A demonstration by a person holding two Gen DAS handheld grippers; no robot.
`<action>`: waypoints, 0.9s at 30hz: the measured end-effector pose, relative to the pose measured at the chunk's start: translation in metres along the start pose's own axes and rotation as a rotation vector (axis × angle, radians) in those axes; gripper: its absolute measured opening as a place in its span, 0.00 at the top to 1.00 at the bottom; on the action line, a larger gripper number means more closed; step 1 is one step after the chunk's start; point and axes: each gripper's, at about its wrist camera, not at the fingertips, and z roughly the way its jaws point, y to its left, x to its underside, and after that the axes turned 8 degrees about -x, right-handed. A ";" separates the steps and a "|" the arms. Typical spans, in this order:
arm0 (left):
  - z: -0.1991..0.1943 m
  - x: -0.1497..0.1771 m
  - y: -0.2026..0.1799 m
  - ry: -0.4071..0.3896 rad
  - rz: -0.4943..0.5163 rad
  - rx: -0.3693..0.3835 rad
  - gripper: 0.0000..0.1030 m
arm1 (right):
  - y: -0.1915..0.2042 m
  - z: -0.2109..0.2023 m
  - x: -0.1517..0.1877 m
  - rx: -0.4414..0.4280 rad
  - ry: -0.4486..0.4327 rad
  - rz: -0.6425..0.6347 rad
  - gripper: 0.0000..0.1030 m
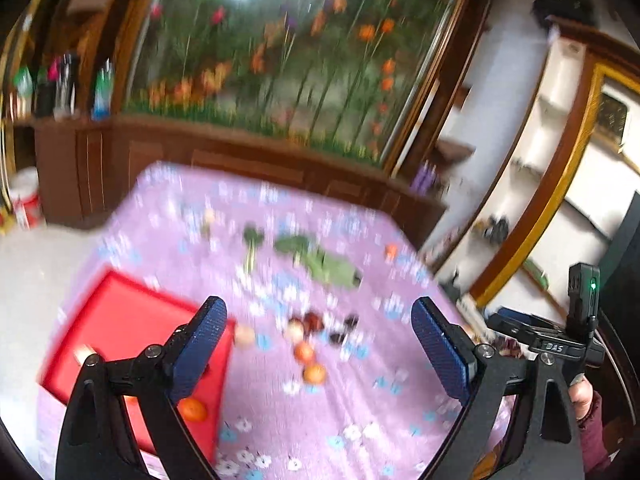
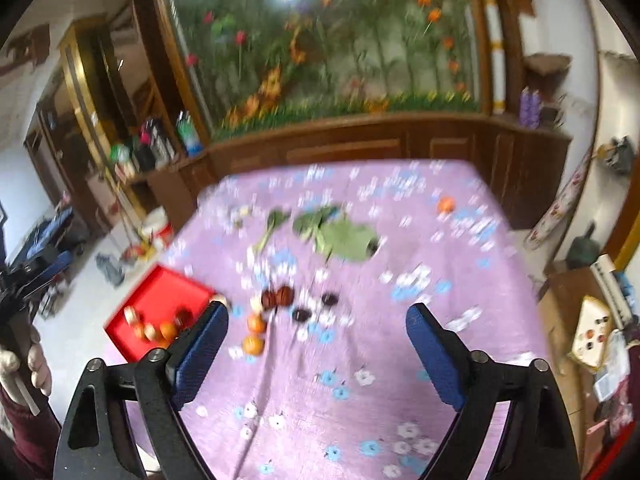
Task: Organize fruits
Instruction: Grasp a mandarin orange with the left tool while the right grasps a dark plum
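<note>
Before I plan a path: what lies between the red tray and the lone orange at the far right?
In the right wrist view, leafy greens lie between the red tray and the lone orange, on the purple cloth.

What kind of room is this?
Most likely a home living or dining room: a table under a purple flowered cloth, wooden cabinets along the wall, and a big flower mural above them.

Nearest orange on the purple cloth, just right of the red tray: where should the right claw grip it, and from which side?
Grip the orange across its widest middle, coming down from above. It is round, so no grip axis is favoured, but another orange fruit sits close behind it. Set the right claw, open and empty now, with fingers left and right, closing sideways. Blur hides finer detail.
</note>
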 end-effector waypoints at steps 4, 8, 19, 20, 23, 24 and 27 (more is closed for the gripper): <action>0.065 0.038 0.001 0.127 0.002 0.008 0.40 | -0.010 0.075 0.020 -0.064 0.096 0.023 0.35; 0.104 0.068 -0.007 0.192 0.055 -0.017 0.43 | -0.014 0.127 0.030 -0.084 0.145 0.019 0.40; 0.174 0.108 -0.039 0.301 0.223 -0.047 0.62 | -0.018 0.209 0.027 -0.092 0.199 -0.003 0.40; 0.179 0.109 -0.040 0.305 0.232 -0.047 0.65 | -0.020 0.215 0.028 -0.098 0.205 0.002 0.40; 0.189 0.110 -0.041 0.317 0.237 -0.038 0.67 | -0.022 0.224 0.029 -0.115 0.206 0.009 0.40; 0.191 0.110 -0.041 0.319 0.238 -0.041 0.67 | -0.022 0.226 0.030 -0.120 0.204 0.011 0.40; 0.199 0.110 -0.042 0.326 0.232 -0.028 0.67 | -0.019 0.229 0.030 -0.111 0.187 -0.013 0.40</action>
